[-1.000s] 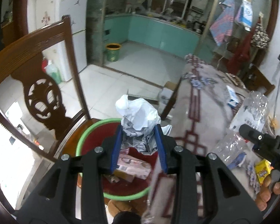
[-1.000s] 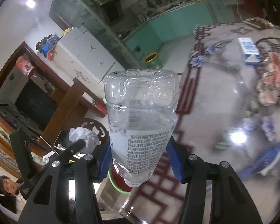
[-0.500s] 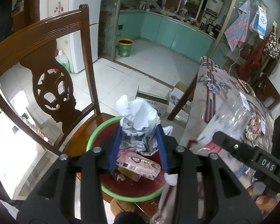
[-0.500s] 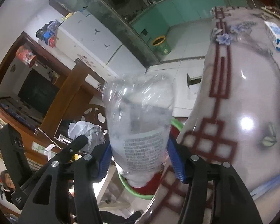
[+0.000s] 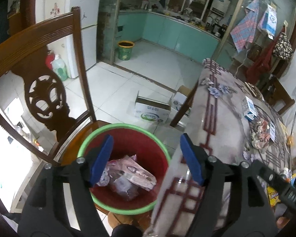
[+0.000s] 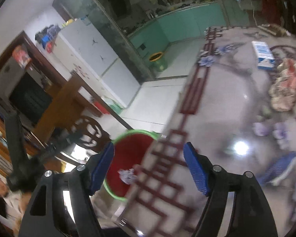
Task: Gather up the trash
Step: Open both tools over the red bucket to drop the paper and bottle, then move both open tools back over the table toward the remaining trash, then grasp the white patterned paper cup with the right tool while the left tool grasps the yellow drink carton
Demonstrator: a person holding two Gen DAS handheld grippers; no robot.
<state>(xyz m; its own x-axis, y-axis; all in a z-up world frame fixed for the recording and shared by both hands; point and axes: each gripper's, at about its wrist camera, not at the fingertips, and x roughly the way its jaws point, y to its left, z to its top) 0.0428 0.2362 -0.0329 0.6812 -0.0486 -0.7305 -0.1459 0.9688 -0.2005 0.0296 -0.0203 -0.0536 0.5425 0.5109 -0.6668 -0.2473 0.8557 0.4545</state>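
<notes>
A red bin with a green rim [image 5: 82, 148] stands on a wooden chair seat and holds wrappers and crumpled trash [image 5: 128, 179]. My left gripper [image 5: 147, 160] is open and empty above the bin, at the table's edge. My right gripper [image 6: 149, 167] is open and empty, over the table edge with the bin [image 6: 126, 154] below and to its left; this view is blurred. A crumpled pink wrapper [image 5: 260, 136] and a blue-white carton [image 5: 249, 110] lie on the table.
The patterned table [image 5: 223, 106] fills the right side. A carved chair back [image 5: 43, 90] rises left of the bin. An open cardboard box [image 5: 152, 110] sits on the tiled floor. A yellow snack packet [image 5: 273, 195] lies near the right arm. A blue wrapper [image 6: 280, 165] is on the table.
My left gripper opened and the crumpled white paper is gone from it. My right gripper opened and the clear plastic bottle is gone from it.
</notes>
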